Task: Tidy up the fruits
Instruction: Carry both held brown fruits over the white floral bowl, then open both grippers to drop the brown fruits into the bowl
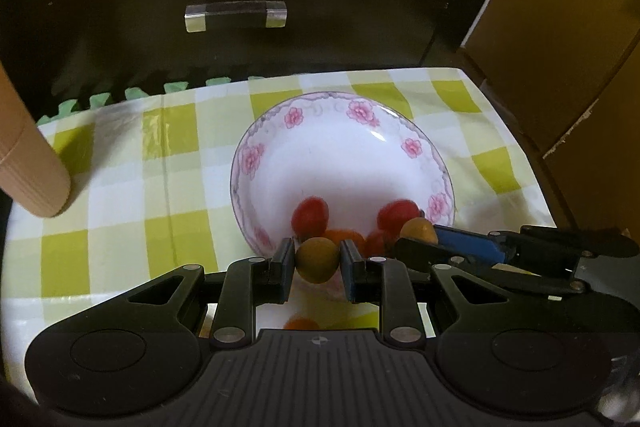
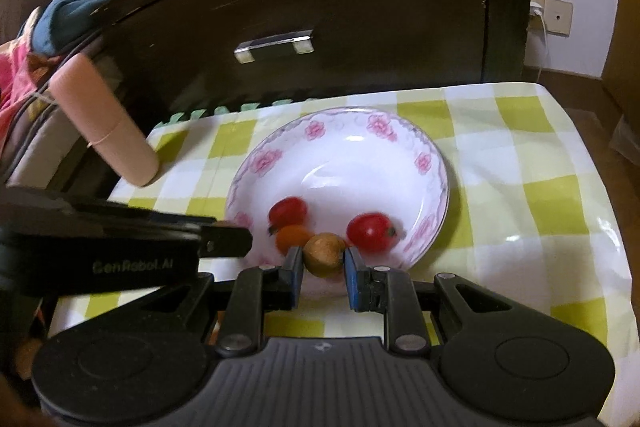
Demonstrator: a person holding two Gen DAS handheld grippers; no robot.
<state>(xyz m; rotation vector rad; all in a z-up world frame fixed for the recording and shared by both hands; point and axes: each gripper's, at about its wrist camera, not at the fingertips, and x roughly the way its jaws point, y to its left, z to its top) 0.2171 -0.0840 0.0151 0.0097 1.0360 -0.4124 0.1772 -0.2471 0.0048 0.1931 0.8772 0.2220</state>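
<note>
A white bowl with pink flowers (image 1: 340, 155) (image 2: 344, 155) stands on the checked cloth and holds red tomatoes (image 1: 310, 214) (image 2: 370, 231) and an orange one (image 2: 292, 235). My left gripper (image 1: 318, 261) is shut on a yellow-green small fruit (image 1: 318, 259) at the bowl's near rim. My right gripper (image 2: 323, 261) is shut on a brownish-yellow small fruit (image 2: 323, 249), also at the near rim. In the left wrist view the right gripper's fingers (image 1: 472, 247) come in from the right with their fruit (image 1: 418, 231). In the right wrist view the left gripper's body (image 2: 120, 243) lies at the left.
A yellow-and-white checked cloth (image 1: 120, 227) (image 2: 540, 187) covers the table. A pink cylinder (image 1: 28, 167) (image 2: 108, 123) leans at the left. A dark cabinet with a metal handle (image 1: 236, 15) (image 2: 276, 47) stands behind. An orange fruit (image 1: 300, 323) lies under my left gripper.
</note>
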